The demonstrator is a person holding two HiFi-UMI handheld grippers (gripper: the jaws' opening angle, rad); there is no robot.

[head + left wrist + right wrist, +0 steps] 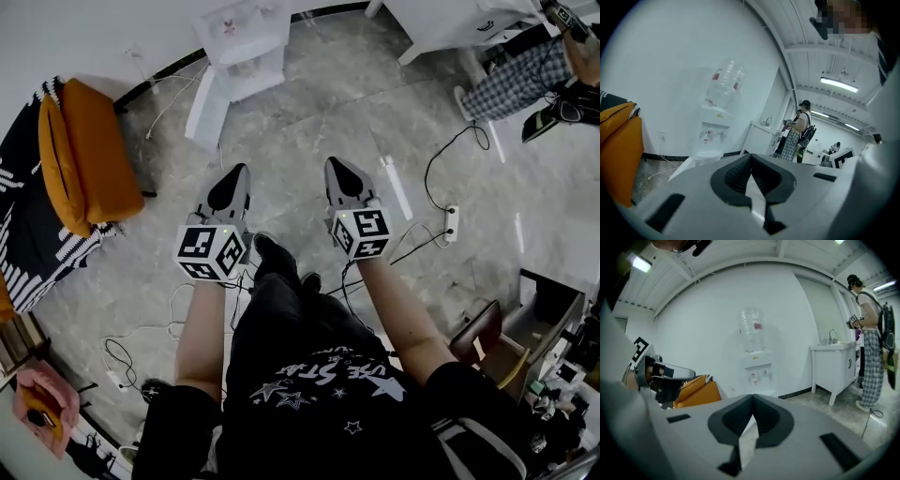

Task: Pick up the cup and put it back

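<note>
above floor (309, 103), left tool (238, 171), right tool (336, 164) closed.

Person in plaid trousers (520, 80) cut off at my head view's corner, white cabinet (441, 23) clipped by its top edge, distant figure (836, 147) too small to tell.

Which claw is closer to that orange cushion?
Left. In the head view, the left claw is to the right of the orange cushion; the right claw is farther right, beyond it.
</note>
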